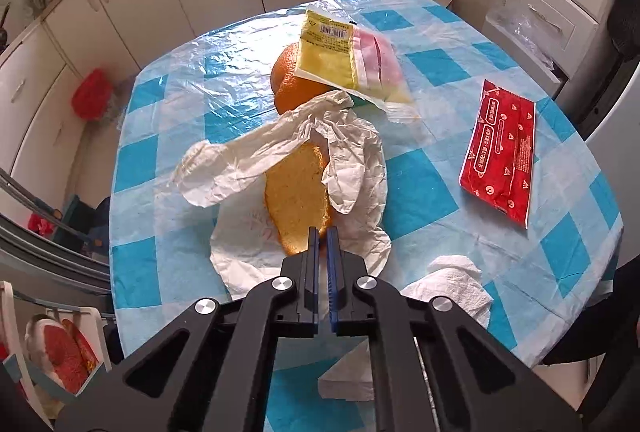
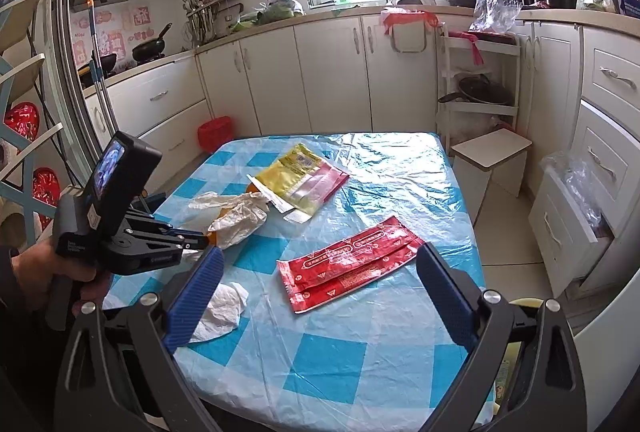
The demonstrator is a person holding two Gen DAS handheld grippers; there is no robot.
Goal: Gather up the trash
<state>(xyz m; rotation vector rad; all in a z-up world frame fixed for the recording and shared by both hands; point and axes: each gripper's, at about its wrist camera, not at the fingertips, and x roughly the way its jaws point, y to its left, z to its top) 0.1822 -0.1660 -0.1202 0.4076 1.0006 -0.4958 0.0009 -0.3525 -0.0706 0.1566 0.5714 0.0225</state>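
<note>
The left gripper [image 1: 323,232] is sitting low over the table, its blue pads drawn together on the near tip of a strip of orange peel [image 1: 298,200]; from the left wrist view the peel's end is tucked right at the fingertips, and the right wrist view shows the same pinch [image 2: 202,241] from the side. That peel is running lengthwise straight away from the gripper, near end in the jaws, far end pointing toward the middle of the table, pith side up.

The right gripper [image 2: 318,286] is hovering at the near edge with its jaws spread wide, nothing between them. Just beside its left finger a crumpled white tissue [image 2: 220,306] is lying on the checked blue tablecloth [image 2: 320,360].

Ahead of the open jaws, a red wrapper [image 2: 348,266] is lying flat, long axis running diagonally from near left to far right.

Further out, a crinkled white paper [image 1: 288,152] is draping over and around the peel's far end. Beyond it, a whole orange [image 1: 294,84] is sitting half under a yellow packet [image 1: 332,56], which is pointing its barcode end away, toward the white cabinets [image 2: 332,72].
</note>
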